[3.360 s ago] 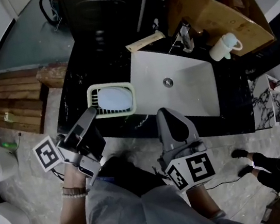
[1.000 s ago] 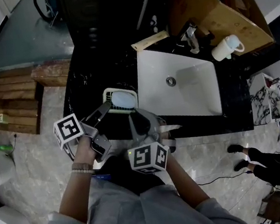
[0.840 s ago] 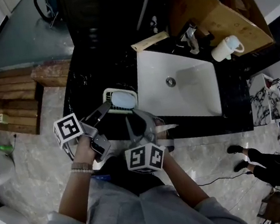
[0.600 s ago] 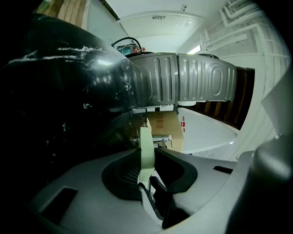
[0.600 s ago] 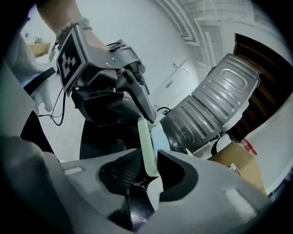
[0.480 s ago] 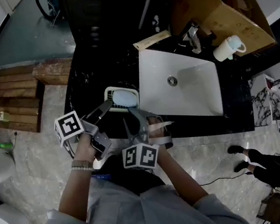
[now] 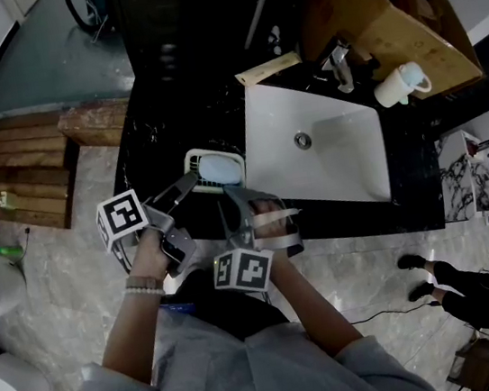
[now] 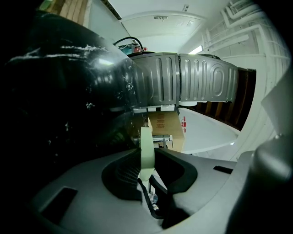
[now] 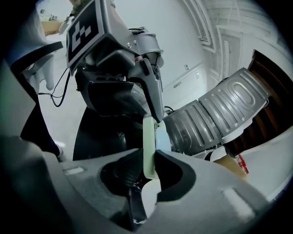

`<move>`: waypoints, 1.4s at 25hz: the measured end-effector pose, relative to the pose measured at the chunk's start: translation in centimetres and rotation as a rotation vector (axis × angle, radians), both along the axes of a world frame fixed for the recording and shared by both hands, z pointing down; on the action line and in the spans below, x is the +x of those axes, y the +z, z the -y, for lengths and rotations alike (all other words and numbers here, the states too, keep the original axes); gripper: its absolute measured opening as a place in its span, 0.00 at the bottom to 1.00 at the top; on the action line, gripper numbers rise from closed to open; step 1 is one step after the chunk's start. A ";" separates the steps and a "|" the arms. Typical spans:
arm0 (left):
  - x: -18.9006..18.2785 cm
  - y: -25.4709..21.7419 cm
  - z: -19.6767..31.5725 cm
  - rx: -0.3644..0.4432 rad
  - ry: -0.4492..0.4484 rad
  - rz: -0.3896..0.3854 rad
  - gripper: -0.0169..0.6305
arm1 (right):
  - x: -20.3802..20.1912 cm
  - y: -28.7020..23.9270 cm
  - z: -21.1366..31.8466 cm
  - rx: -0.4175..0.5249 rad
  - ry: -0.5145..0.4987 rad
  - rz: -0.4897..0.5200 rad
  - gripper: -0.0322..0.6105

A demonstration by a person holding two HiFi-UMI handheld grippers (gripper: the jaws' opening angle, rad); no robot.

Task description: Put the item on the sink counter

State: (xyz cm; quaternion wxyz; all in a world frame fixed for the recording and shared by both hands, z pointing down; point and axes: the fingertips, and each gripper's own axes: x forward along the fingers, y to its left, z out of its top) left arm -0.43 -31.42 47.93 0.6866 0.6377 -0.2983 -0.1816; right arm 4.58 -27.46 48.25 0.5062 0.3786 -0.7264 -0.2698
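A soap dish [image 7: 190, 162], pale green and rectangular with rounded corners and a slotted rim, holds a pale blue bar of soap [image 7: 220, 168]. It lies over the black marbled counter [image 7: 156, 121], just left of the white sink [image 7: 340, 166], near the counter's front edge. Whether it rests on the counter or is raised a little off it, I cannot tell from above.

My left claw [image 8: 146, 157] is clamped on the dish's thin rim. My right claw [image 9: 150, 160] has just been closing, and the rim stands between its pads, which appear to press on it.

In the head view my two claws cover the dish's near side. Each gripper view shows the dish only edge-on, as a narrow pale green strip; the right gripper view also shows a sliver of the soap.
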 end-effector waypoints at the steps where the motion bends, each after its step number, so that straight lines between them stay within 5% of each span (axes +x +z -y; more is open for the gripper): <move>1: 0.0 -0.1 0.1 0.007 0.005 0.011 0.16 | 0.0 0.0 0.0 -0.007 0.002 -0.001 0.17; 13: 0.3 -0.5 0.1 0.044 0.047 0.063 0.17 | 0.0 0.1 -0.1 -0.036 0.019 0.003 0.17; 20: -0.3 -1.3 0.5 0.106 0.060 0.140 0.32 | -0.1 0.3 0.0 -0.045 0.022 -0.004 0.17; 35: -3.9 -5.4 -0.3 0.275 0.053 0.243 0.33 | -0.5 1.1 -0.1 -0.099 -0.060 -0.016 0.16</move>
